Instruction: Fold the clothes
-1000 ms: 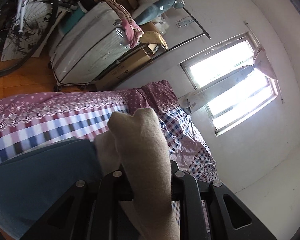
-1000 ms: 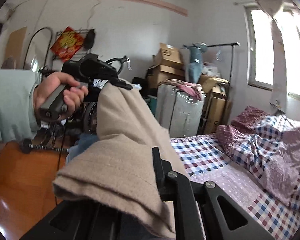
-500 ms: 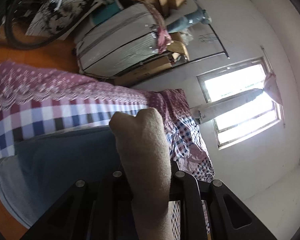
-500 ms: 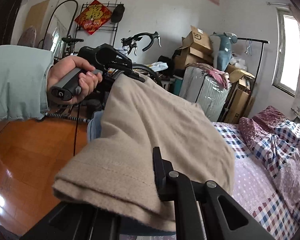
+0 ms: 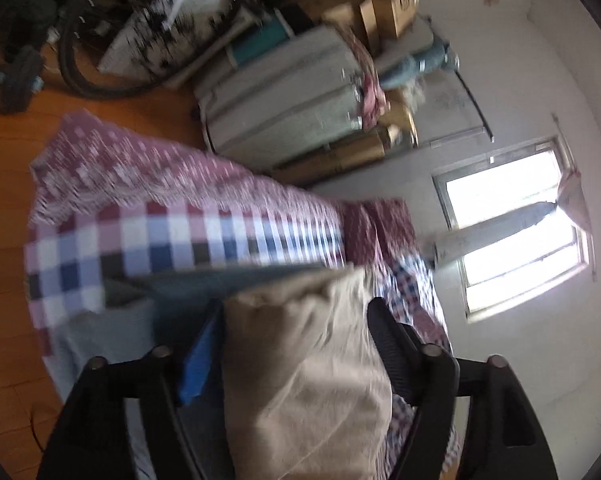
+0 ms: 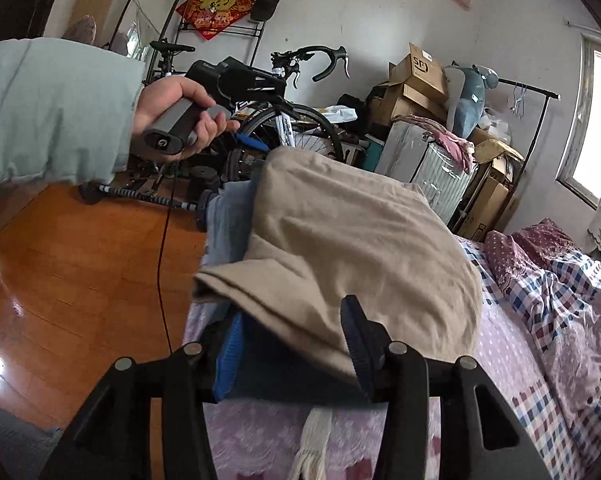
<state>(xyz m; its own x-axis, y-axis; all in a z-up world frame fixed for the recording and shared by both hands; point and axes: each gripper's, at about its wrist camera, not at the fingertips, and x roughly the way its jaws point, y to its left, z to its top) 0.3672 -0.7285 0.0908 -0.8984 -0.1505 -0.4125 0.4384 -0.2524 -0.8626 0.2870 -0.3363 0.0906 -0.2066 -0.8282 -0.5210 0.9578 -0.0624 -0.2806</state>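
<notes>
A folded beige garment point(image 6: 352, 248) lies on a blue-grey garment point(image 6: 224, 220) at the corner of the bed. My right gripper point(image 6: 292, 340) has its jaws opening, and the beige cloth's near edge lies loosely between them, with the blue pad point(image 6: 228, 356) clear of it. In the left wrist view, which is blurred, my left gripper point(image 5: 296, 324) has its jaws opening too, wide on either side of the beige garment point(image 5: 304, 380). A hand point(image 6: 176, 116) in a pale green sleeve holds the left gripper's handle beyond the garment.
The bed point(image 6: 512, 344) has a pink dotted and checked sheet, with a rumpled quilt point(image 6: 572, 292) at its right. A wooden floor point(image 6: 80, 280) lies to the left with a cable across it. A bicycle point(image 6: 296, 92), stacked boxes point(image 6: 416, 80) and a wrapped suitcase point(image 6: 436, 176) stand behind.
Both grippers came down toward the bed with the beige garment. Their jaws, shut on it before, now stand apart, and the cloth rests on the blue-grey garment.
</notes>
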